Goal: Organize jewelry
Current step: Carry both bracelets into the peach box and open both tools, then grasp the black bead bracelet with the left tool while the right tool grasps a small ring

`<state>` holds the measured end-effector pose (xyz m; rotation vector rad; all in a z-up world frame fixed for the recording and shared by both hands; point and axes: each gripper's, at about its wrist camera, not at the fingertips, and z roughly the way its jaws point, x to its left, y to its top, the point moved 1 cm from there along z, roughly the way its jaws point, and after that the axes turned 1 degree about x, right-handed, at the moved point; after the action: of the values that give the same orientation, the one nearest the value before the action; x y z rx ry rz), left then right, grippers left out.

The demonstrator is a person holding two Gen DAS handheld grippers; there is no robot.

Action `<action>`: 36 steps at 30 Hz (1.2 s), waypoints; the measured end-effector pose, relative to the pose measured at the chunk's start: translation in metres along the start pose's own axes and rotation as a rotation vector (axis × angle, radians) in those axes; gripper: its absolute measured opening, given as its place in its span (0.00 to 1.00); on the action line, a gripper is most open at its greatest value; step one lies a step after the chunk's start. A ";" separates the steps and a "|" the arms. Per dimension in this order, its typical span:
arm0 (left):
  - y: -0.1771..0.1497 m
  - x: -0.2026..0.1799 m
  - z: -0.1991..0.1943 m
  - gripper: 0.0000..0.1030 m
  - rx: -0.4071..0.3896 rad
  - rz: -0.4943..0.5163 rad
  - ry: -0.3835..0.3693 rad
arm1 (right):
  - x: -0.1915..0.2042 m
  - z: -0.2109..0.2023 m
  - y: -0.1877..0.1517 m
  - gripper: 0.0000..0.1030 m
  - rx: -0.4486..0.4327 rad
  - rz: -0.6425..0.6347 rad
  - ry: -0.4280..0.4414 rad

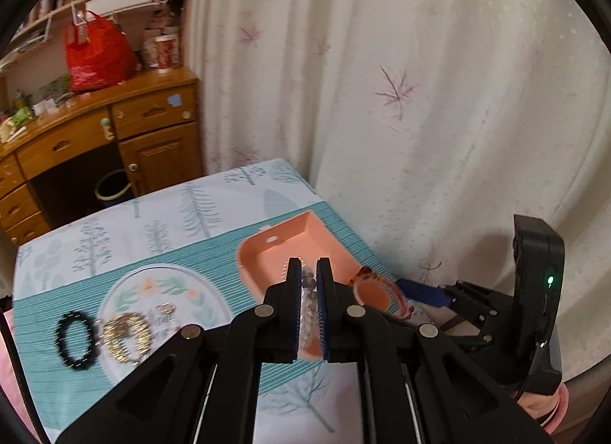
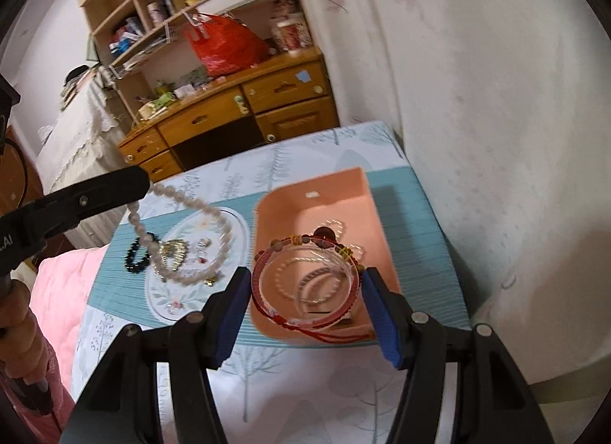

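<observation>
My left gripper (image 1: pixel 308 268) is shut on a strand of pale beads (image 1: pixel 307 283). In the right wrist view that pale bead necklace (image 2: pixel 183 237) hangs in a loop from the left gripper (image 2: pixel 143 182), above the patterned cloth. My right gripper (image 2: pixel 305 276) is shut on a red cord bracelet (image 2: pixel 267 306) with clear and twisted bangles (image 2: pixel 324 283) inside its ring, held over the near end of the pink tray (image 2: pixel 343 192). The left wrist view shows the pink tray (image 1: pixel 290 241), with the right gripper (image 1: pixel 404 291) and red bracelet (image 1: pixel 372 287) at its right end.
A black bead bracelet (image 1: pixel 74 341) and a gold piece (image 1: pixel 128 337) lie on the teal tablecloth (image 1: pixel 191 260), left of the tray. A curtain (image 1: pixel 420 100) hangs close behind the table. A wooden desk (image 1: pixel 114 130) with a red bag (image 1: pixel 95 54) stands beyond.
</observation>
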<state>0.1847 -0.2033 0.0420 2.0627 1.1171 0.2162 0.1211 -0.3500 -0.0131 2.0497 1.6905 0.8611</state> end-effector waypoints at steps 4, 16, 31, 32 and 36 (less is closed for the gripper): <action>0.003 -0.002 0.030 0.05 0.027 -0.008 -0.018 | -0.011 0.009 -0.003 0.59 0.025 0.018 -0.017; -0.006 0.027 0.070 0.55 0.122 -0.108 0.039 | -0.018 0.026 -0.003 0.63 0.083 0.056 -0.016; -0.030 0.097 0.009 0.80 0.104 -0.206 0.200 | 0.037 0.016 0.009 0.64 0.060 0.031 0.071; -0.036 0.105 0.005 0.80 0.108 -0.215 0.226 | 0.044 0.016 0.008 0.64 0.060 0.030 0.086; -0.059 0.139 -0.008 0.80 0.161 -0.257 0.281 | 0.069 0.020 0.006 0.64 0.070 0.020 0.133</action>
<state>0.2262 -0.0721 -0.0207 2.0440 1.6044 0.3026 0.1457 -0.2827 -0.0090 2.1002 1.7960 0.9781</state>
